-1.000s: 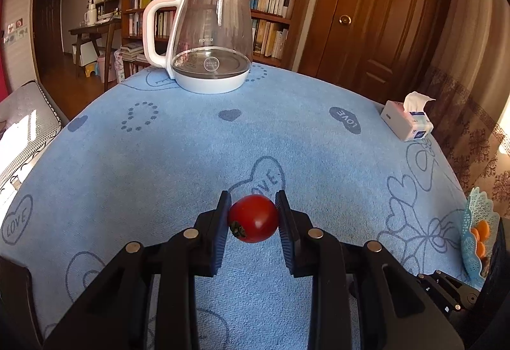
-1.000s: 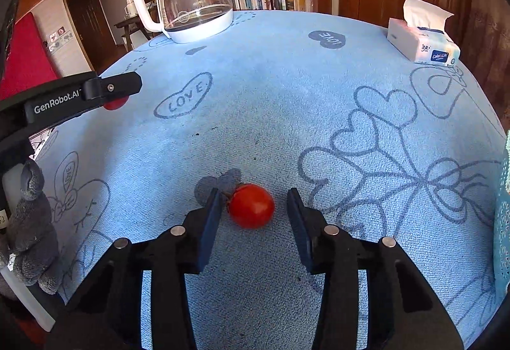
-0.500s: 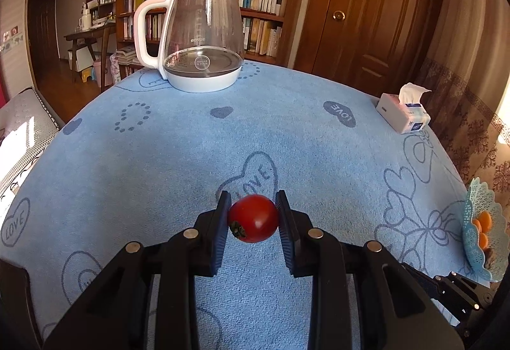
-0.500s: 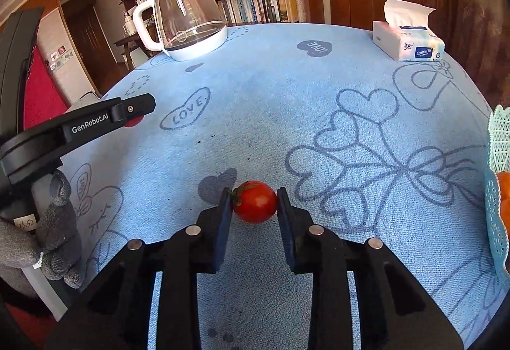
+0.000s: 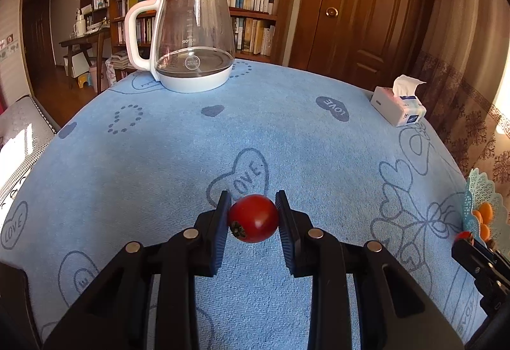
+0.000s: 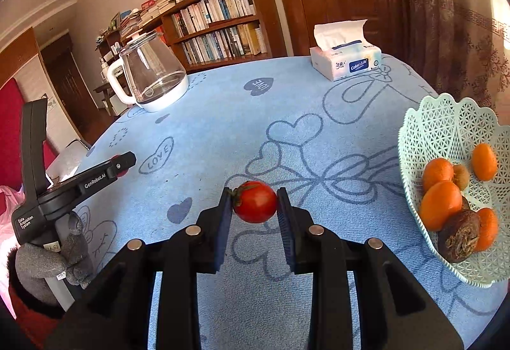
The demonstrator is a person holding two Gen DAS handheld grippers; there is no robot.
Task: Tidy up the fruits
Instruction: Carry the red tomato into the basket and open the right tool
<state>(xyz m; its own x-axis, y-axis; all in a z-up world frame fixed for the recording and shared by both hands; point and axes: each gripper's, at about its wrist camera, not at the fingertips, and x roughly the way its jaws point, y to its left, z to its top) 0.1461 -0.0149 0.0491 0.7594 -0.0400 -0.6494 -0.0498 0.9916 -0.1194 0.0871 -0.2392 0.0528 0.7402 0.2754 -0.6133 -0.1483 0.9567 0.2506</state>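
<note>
Tomato (image 5: pixel 254 218) pinched between left jaws, second tomato (image 6: pixel 255 201) between right jaws

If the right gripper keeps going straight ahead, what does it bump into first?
Probably nothing soon: the right gripper, shut on a tomato, points over bare blue tablecloth. The basket sits off to its right.

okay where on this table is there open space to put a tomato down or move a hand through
Bare cloth runs between the glass kettle, the tissue box and the basket; the widest patch is mid-table. It is crowded at the basket's floor, heaped with oranges. Both tongs, left and right, each grip a tomato.
</note>
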